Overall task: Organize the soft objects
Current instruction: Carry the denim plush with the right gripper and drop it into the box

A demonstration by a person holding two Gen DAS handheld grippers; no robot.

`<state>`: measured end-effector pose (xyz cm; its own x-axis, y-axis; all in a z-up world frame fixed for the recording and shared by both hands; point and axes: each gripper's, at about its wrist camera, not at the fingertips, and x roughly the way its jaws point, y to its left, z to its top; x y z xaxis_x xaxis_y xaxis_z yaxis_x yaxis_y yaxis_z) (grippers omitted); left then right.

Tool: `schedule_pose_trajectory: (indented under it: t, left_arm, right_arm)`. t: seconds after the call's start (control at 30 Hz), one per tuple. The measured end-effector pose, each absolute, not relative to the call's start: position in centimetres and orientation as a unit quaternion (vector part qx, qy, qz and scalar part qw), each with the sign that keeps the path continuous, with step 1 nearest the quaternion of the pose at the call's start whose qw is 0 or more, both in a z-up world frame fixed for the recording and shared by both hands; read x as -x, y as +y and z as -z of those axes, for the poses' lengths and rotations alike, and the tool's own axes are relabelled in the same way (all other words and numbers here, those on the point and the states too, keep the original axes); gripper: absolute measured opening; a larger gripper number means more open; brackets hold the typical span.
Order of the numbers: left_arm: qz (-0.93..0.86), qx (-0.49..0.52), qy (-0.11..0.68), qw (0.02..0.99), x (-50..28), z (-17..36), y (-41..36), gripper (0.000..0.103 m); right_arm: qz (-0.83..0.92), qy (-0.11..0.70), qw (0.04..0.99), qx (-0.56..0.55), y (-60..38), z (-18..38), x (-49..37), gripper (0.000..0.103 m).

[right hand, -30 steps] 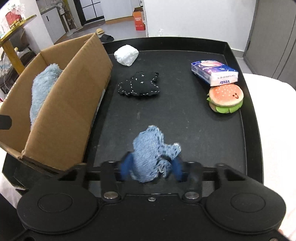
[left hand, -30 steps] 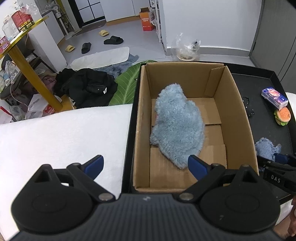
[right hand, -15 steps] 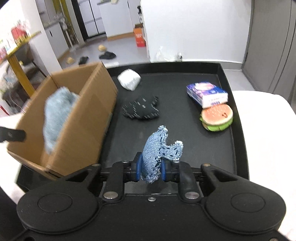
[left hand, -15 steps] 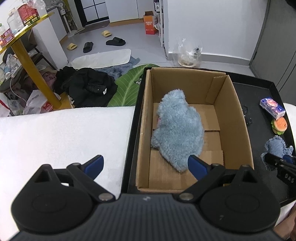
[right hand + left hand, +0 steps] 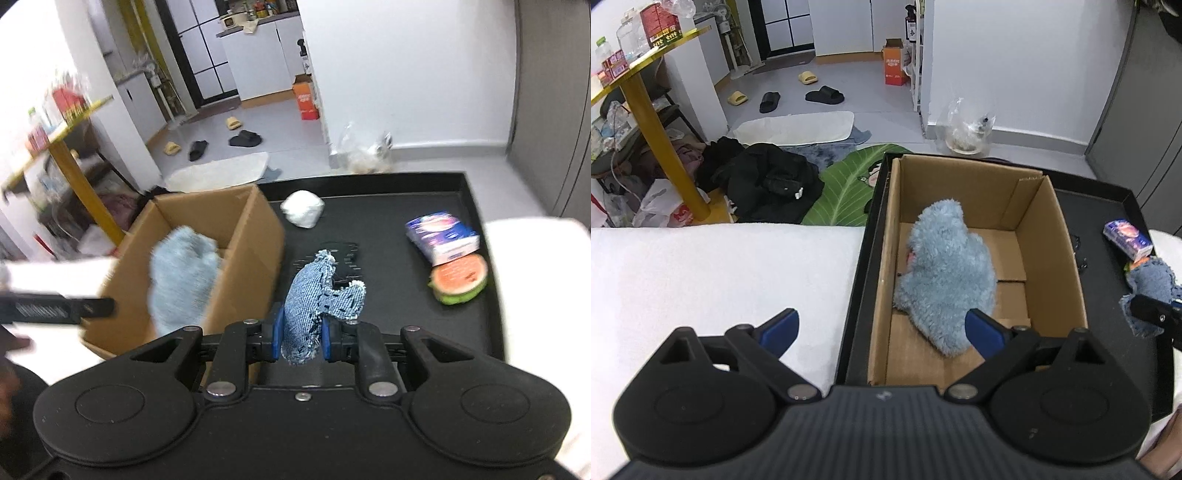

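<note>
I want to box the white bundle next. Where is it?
In the right wrist view the white bundle lies on the black tray, near its far edge, just right of the cardboard box.

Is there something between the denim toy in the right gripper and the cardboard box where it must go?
Only the box's near side wall stands between the denim toy, held in the right gripper, and the open cardboard box. It must pass over that wall.

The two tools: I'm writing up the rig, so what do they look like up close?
Both match. The left tool and the right tool are matte black plastic, each with two round discs at the base, angular linkage arms joined by silver screws, and blue pads on the fingers. A ribbed black panel sits between the discs. No cables or sleeves show.
</note>
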<state>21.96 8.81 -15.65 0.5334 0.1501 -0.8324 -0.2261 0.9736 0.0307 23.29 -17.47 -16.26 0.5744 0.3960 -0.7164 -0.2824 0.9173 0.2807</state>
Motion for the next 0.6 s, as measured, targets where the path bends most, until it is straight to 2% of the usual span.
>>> schedule_pose_trajectory:
  t: [0.27, 0.37, 0.43, 0.6]
  left_arm:
    - [-0.102, 0.069, 0.465, 0.877, -22.0, 15.7, 9.7, 0.091]
    - [-0.102, 0.080, 0.466, 0.875, -22.0, 15.8, 10.2, 0.081]
    - [-0.104, 0.089, 0.469, 0.873, -22.1, 16.0, 10.5, 0.069]
    - [-0.100, 0.102, 0.476, 0.868, -22.2, 16.5, 11.2, 0.053]
  right_arm:
    - [-0.225, 0.411, 0.882, -0.058, -14.5, 13.4, -24.0, 0.020]
    - [-0.236, 0.413, 0.879, -0.045, -13.1, 13.1, -24.2, 0.020]
    - [-0.243, 0.416, 0.876, -0.040, -12.2, 13.1, -24.4, 0.020]
    - [-0.256, 0.426, 0.868, -0.021, -10.0, 13.2, -24.7, 0.021]
